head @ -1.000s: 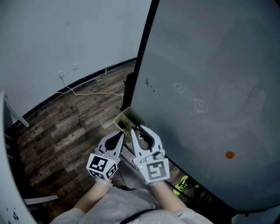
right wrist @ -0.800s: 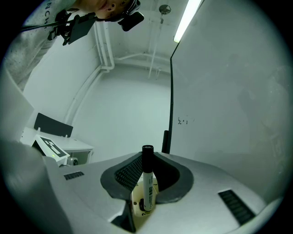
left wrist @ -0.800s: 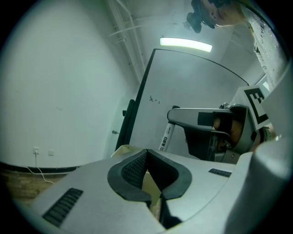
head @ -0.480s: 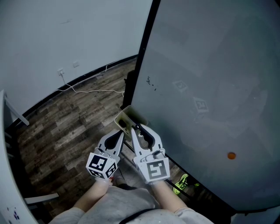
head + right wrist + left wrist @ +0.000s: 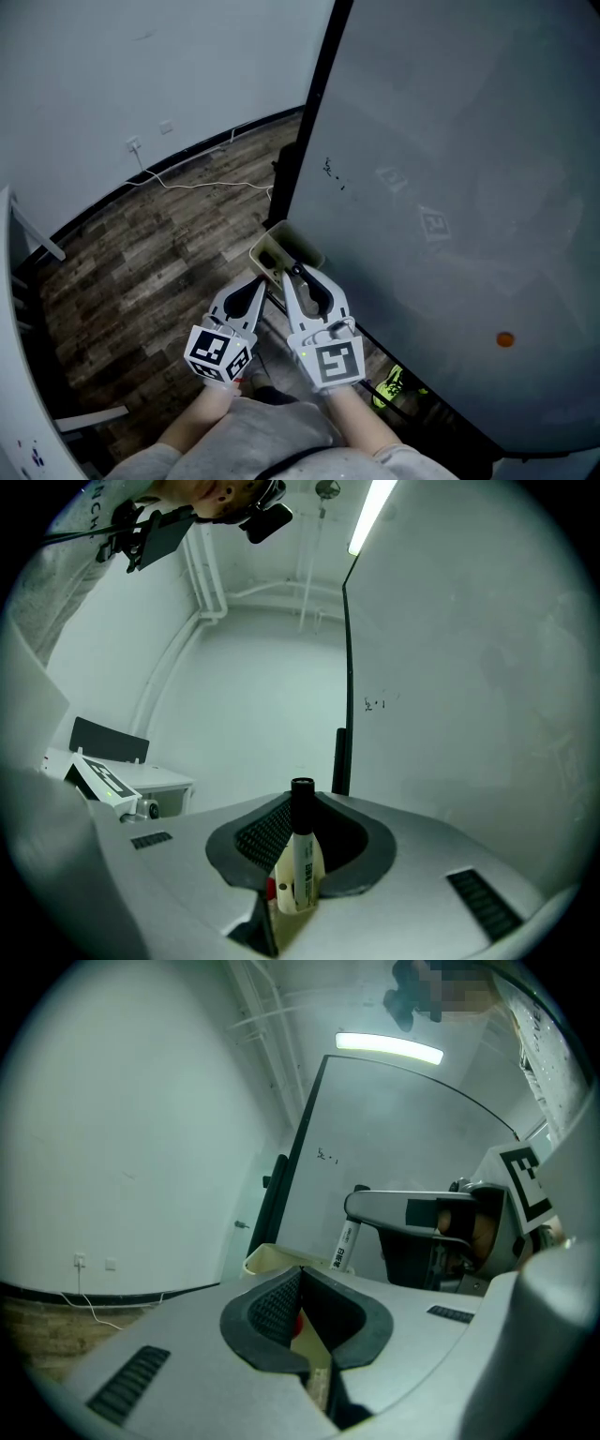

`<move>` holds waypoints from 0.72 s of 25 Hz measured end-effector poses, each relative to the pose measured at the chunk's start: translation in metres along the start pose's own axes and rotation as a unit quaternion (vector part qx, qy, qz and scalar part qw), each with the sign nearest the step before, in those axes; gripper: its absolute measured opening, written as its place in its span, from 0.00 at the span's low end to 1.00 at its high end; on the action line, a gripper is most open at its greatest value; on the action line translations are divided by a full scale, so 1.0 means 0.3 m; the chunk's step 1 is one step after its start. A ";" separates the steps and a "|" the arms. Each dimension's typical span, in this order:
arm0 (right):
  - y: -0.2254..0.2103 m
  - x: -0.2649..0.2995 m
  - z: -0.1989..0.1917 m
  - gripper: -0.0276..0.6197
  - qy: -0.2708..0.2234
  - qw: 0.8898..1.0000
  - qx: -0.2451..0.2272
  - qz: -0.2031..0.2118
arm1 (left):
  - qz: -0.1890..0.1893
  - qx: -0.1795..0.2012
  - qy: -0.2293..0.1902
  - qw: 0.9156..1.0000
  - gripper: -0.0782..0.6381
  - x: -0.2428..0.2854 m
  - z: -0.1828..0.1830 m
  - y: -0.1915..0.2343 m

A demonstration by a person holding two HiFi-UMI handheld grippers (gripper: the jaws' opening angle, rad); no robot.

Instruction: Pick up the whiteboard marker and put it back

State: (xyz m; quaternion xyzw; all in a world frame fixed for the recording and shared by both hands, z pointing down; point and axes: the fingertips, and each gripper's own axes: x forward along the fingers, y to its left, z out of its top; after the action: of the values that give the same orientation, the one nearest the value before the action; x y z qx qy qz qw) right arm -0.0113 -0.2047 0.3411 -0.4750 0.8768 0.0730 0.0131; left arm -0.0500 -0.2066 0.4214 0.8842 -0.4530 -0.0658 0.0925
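Observation:
The whiteboard marker (image 5: 301,855), white with a black cap, stands upright between the tips of my right gripper (image 5: 292,885), which is shut on it. In the left gripper view the marker (image 5: 344,1246) slants from the right gripper's jaw down to a cream holder tray (image 5: 267,1259). That tray (image 5: 278,248) is fixed at the whiteboard's lower left corner. In the head view my right gripper (image 5: 294,273) and left gripper (image 5: 262,282) both point at it. My left gripper (image 5: 302,1309) is shut, holding nothing; something small and red shows behind its jaws.
The grey whiteboard (image 5: 450,187) fills the right, with a black frame edge (image 5: 314,112) and an orange magnet (image 5: 505,339). A white cable (image 5: 206,183) lies on the wood floor below a wall outlet (image 5: 133,145). A green shoe (image 5: 389,389) shows near the board's foot.
The head view has drifted a little, so the board and floor sit slightly lower right. Both grippers stay at the tray with their jaws as before.

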 end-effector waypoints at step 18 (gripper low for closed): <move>0.011 0.012 -0.072 0.16 0.018 1.000 0.016 0.000 | 0.009 -0.014 0.017 1.000 0.13 -0.015 -0.056 0.029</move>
State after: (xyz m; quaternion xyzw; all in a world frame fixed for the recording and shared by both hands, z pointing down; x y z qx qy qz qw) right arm -0.0149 -0.2090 0.3625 -0.4759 0.8781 0.0498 0.0048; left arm -0.0560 -0.2061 0.4399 0.8795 -0.4586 -0.0560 0.1137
